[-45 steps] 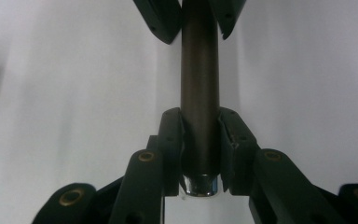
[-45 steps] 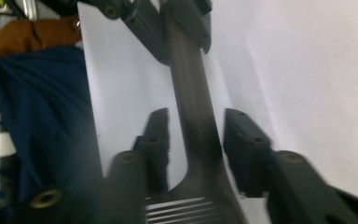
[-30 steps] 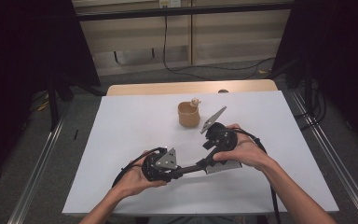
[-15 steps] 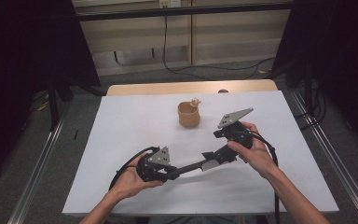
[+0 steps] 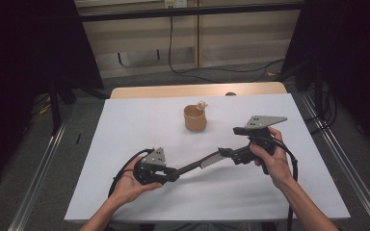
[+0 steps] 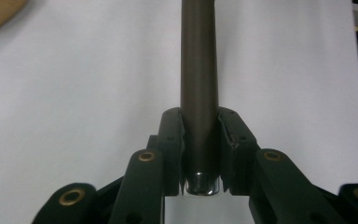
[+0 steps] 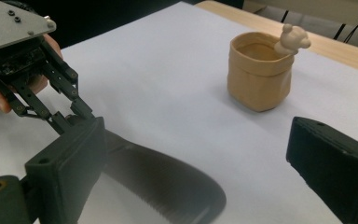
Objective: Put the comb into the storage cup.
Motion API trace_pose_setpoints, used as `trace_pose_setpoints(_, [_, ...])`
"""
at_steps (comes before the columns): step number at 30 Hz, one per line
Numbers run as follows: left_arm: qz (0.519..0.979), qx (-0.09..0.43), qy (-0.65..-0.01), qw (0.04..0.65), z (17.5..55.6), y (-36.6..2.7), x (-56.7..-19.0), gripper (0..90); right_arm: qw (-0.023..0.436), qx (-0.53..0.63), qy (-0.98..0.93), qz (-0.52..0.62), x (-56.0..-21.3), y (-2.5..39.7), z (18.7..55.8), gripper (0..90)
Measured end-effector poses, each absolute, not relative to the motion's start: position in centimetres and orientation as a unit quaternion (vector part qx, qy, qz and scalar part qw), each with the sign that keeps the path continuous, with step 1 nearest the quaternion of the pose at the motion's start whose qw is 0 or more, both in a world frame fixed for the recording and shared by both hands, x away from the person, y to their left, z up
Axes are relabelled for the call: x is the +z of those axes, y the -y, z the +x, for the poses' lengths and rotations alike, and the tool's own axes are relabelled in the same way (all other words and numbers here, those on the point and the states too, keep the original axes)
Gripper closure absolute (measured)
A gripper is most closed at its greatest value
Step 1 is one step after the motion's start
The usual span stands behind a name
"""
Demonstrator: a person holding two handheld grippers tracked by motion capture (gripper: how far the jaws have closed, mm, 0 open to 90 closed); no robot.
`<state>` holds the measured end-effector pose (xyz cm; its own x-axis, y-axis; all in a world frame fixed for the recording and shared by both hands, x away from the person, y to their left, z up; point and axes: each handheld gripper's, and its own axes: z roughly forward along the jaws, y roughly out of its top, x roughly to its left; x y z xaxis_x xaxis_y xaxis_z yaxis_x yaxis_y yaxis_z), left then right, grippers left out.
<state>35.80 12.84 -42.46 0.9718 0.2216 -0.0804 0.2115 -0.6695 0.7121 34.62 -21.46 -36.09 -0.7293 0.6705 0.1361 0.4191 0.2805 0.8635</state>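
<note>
- High view: the left tool (image 5: 166, 174) is clamped on the dark handle of a serrated knife (image 5: 200, 165), whose long axis runs up and right toward the right tool (image 5: 226, 155).
- Right gripper view: the right tool's jaws stand wide, the blade (image 7: 168, 186) lying between them, untouched by the far jaw.
- The tan cup (image 5: 195, 118) sits well apart, farther up the desk (image 5: 125, 120).
- Open white desk lies on all sides; the near edge is closest.

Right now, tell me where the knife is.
In the high view the knife hangs over the white table, handle clamped in the left gripper, blade reaching the open right gripper, nearer than the tan cup.
</note>
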Motion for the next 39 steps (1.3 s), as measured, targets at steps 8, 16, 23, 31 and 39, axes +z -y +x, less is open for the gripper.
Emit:
trace_pose_setpoints(8, [0.904, 0.024, -0.142, 0.403, 36.2, -13.4, -42.6, 72.8, 0.155, 0.509, -0.774, 0.342, -36.7, 21.9, 33.8, 3.8])
trace_pose_setpoints(16, [0.884, 0.021, -0.166, 0.437, 36.3, -14.2, -42.5, 72.9, 0.169, 0.532, -0.746, 0.364, -37.1, 22.7, 33.1, 3.0])
trace_pose_setpoints(23, [0.877, 0.026, -0.170, 0.450, 35.7, -14.3, -42.1, 72.9, 0.163, 0.538, -0.739, 0.371, -38.3, 22.5, 32.4, 3.3])
trace_pose_setpoints(31, [0.859, 0.040, -0.165, 0.483, 35.4, -14.3, -41.6, 72.9, 0.167, 0.569, -0.715, 0.369, -39.4, 22.8, 32.0, 5.7])
trace_pose_setpoints(39, [0.844, 0.038, -0.167, 0.508, 35.4, -14.2, -41.2, 72.9, 0.170, 0.598, -0.698, 0.355, -39.7, 22.1, 32.0, 6.7])
